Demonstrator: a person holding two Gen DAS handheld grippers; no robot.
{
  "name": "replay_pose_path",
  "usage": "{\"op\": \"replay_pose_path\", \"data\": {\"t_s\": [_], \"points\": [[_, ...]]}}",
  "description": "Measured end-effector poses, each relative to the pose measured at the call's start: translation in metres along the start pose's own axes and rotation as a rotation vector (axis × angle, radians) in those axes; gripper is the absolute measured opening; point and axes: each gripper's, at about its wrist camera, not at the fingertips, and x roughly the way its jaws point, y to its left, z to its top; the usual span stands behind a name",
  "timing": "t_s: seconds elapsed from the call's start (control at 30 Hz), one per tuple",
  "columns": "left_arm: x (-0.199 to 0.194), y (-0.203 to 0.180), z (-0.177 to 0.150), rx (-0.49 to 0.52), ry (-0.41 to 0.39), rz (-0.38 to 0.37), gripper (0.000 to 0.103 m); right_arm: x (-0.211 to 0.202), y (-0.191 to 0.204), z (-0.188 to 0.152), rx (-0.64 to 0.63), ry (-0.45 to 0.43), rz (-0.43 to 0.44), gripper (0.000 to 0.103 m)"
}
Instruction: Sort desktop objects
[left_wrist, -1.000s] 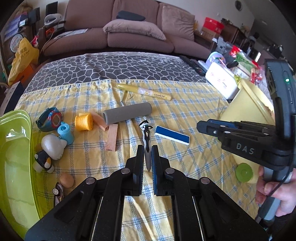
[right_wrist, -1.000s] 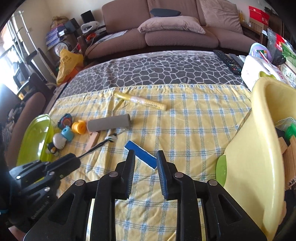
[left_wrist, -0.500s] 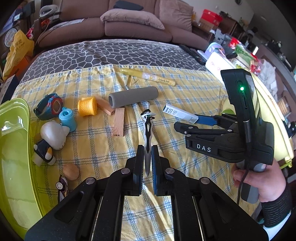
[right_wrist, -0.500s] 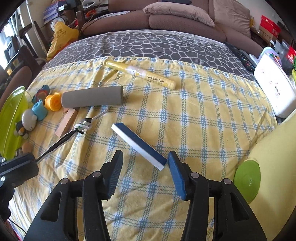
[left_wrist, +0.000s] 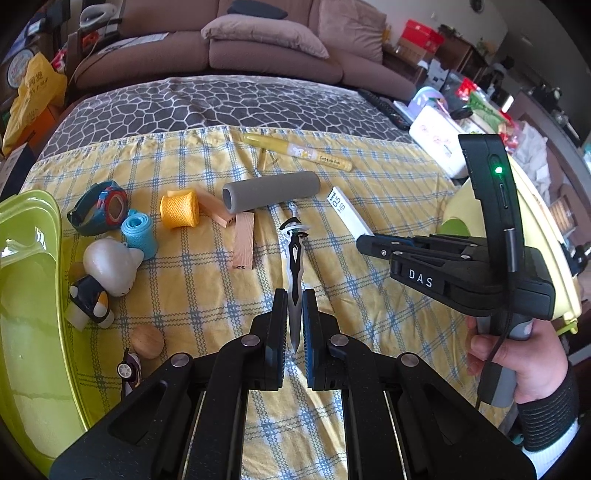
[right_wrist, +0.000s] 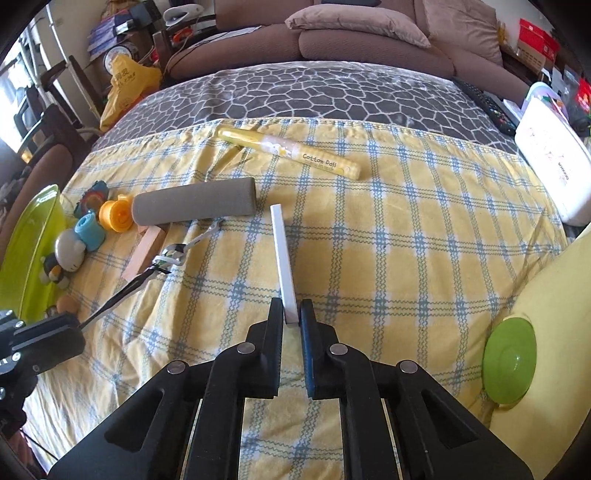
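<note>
My left gripper (left_wrist: 294, 308) is shut on the blade end of a black and silver toy dagger (left_wrist: 295, 254). Its handle points away toward the grey foam roll (left_wrist: 271, 190). In the right wrist view the dagger (right_wrist: 140, 282) runs from the left gripper (right_wrist: 72, 326) up to the wooden block. My right gripper (right_wrist: 291, 314) is shut on the near end of a flat white and blue lead case (right_wrist: 281, 251), which stands on its thin edge. The left wrist view shows the same case (left_wrist: 343, 210) sticking out of the right gripper (left_wrist: 364, 242), its "0.5 HB" label visible.
A green tray (left_wrist: 26, 314) lies at the left edge, a yellow bin (right_wrist: 554, 325) with a green lid (right_wrist: 509, 363) at the right. On the checked cloth lie a yellow tube (right_wrist: 291, 153), wooden blocks (left_wrist: 244, 240), a thread spool (left_wrist: 180, 208), a blue roll (left_wrist: 138, 232), a watch (left_wrist: 99, 206) and small toys (left_wrist: 110, 266).
The right gripper came down over the lead case, opened wide and then shut on it; the case has turned onto its edge. The left gripper keeps its hold on the dagger.
</note>
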Motion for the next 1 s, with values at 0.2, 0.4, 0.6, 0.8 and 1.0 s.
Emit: {"op": "replay_pose_path", "data": {"t_s": [0.2, 0.4, 0.6, 0.8, 1.0], "points": [[0.004, -0.004, 0.002, 0.005, 0.003, 0.002, 0.007, -0.003, 0.006, 0.0, 0.027, 0.008, 0.062, 0.006], [-0.016, -0.004, 0.01, -0.028, -0.075, -0.034, 0.007, -0.027, 0.005, 0.004, 0.025, -0.041, 0.066, 0.006], [-0.046, -0.004, 0.02, -0.049, -0.172, -0.051, 0.005, -0.068, 0.005, 0.013, 0.013, -0.135, 0.051, 0.006], [-0.075, -0.005, 0.027, -0.058, -0.254, -0.071, 0.004, -0.108, 0.002, 0.018, 0.014, -0.221, 0.062, 0.006], [-0.074, -0.01, 0.028, -0.042, -0.227, -0.078, 0.004, -0.138, -0.003, 0.018, 0.016, -0.28, 0.072, 0.006]]}}
